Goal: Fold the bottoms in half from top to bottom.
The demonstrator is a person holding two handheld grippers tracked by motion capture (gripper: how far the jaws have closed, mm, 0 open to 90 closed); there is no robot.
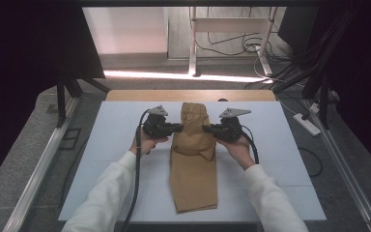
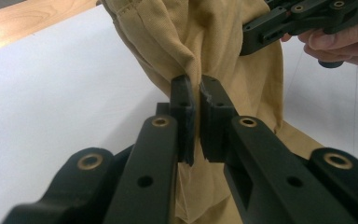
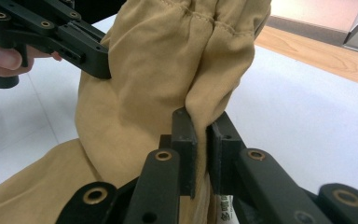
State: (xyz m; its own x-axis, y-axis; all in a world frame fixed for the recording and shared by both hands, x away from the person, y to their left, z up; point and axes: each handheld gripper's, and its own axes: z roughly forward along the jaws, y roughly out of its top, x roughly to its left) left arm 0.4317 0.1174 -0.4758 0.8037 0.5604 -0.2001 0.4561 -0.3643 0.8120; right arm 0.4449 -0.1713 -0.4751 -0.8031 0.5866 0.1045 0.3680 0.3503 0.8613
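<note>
A pair of tan trousers (image 1: 193, 164) lies lengthwise on the white table (image 1: 116, 145), its waist end raised toward the far side. My left gripper (image 1: 179, 127) pinches the left edge of the raised cloth, and in the left gripper view its pads (image 2: 196, 100) are shut on a fold of the tan trousers (image 2: 177, 42). My right gripper (image 1: 206, 128) grips the opposite edge; its pads (image 3: 203, 133) clamp a fold of the tan trousers (image 3: 158, 70). The gathered waistband (image 3: 200, 18) hangs above the jaws. The lower legs rest flat near the front edge.
A wooden strip (image 1: 188, 95) borders the table's far edge. Beyond it stand a white frame's legs (image 1: 192, 43) with loose cables on the floor. A power strip (image 1: 306, 124) lies on the floor at the right. Dark stands flank the table.
</note>
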